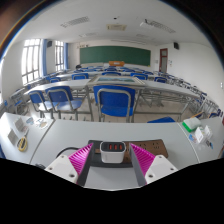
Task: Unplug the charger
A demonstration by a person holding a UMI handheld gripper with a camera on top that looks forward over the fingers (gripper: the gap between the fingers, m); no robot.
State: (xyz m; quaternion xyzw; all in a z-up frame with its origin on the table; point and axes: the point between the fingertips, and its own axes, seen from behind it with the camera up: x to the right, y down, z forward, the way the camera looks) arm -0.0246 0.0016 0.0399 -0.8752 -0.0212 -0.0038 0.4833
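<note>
Setting: a classroom; rows of desks with blue chairs (pixel 115 100) stretch beyond the near white desk (pixel 60 135); a green chalkboard (pixel 114 55) hangs on the far wall
Landmark: the white charger block (pixel 111 152), standing on a dark grey patch of the near desk; whether that patch is a power strip or a mat cannot be told
Gripper: the gripper (pixel 111 160) has its fingers spread wide; the pink pads (pixel 81 156) flank the charger, one on each side, with a visible gap at both; nothing is gripped
Charger position: between the fingers, near their tips, resting on its own support
Other items: a small object with green on it (pixel 190 125) lies well to the right of the charger; pale clutter (pixel 22 130) lies well to its left, too small to name
Progress: judged early; the claw seems lined up around the charger; closing on it and pulling it free are not yet done
Cable: none can be made out
</note>
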